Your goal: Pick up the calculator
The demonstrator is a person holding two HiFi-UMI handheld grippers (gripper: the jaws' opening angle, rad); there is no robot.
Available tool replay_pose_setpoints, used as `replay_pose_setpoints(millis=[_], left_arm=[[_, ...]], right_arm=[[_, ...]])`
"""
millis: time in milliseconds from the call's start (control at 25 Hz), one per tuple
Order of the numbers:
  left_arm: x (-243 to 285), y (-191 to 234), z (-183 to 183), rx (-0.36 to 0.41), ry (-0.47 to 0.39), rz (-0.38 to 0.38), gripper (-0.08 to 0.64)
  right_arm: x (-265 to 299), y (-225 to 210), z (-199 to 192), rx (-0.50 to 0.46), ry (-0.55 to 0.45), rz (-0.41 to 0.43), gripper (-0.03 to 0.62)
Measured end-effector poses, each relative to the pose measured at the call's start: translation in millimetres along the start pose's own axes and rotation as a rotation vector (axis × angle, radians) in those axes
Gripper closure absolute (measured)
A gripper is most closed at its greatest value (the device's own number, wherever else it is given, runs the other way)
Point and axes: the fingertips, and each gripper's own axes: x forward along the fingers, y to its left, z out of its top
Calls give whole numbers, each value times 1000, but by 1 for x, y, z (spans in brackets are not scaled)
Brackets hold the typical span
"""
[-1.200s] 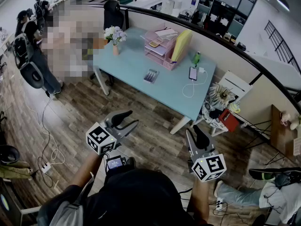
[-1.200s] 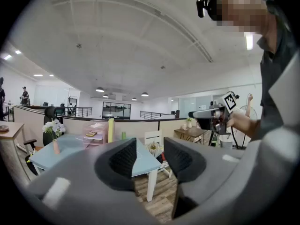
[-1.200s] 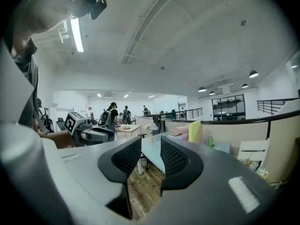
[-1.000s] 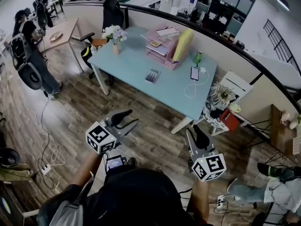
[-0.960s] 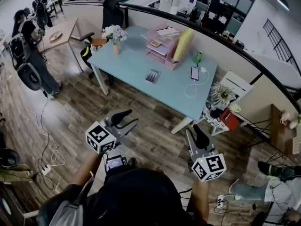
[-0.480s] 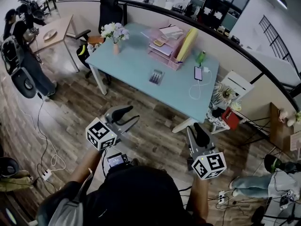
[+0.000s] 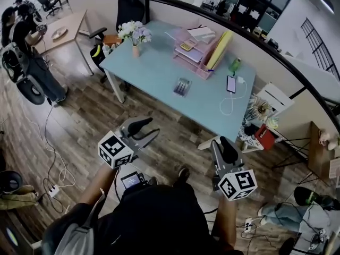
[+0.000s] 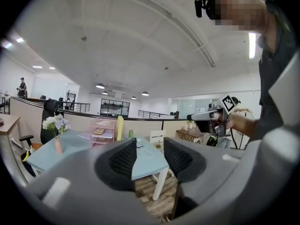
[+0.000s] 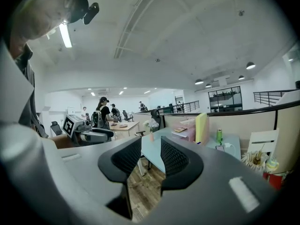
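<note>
The calculator lies flat on the blue table, well away. The left gripper and right gripper hover over the floor, jaws parted and empty (likely held ready for a grab).

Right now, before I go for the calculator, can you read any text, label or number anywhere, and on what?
No text can be read in any view.
Calculator: key and display marks too small to read.
Phone: nothing legible on its screen.
Red box beside the table: any print too small to read.
Marker cubes on the left gripper and right gripper: black-and-white square patterns only, no letters.
</note>
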Motion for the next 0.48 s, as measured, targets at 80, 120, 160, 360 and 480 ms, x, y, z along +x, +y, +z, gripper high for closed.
replay_pose_setpoints(millis=[80,120,160,360,480], left_arm=[[6,6,1,-7,4,25,370],[9,8,2,-14,4,39,370],[12,10,2,-20,5,54,370],[39,13,8,-23,23,124,370],[57,13,13,-22,21,159,370]], right_arm=[[12,-10,-1,8,5,26,480],[17,-15,-1,12,6,41,480],[22,-21,-2,14,6,56,480],[41,-55,3,22,4,124,480],[51,-78,5,26,8,158,480]])
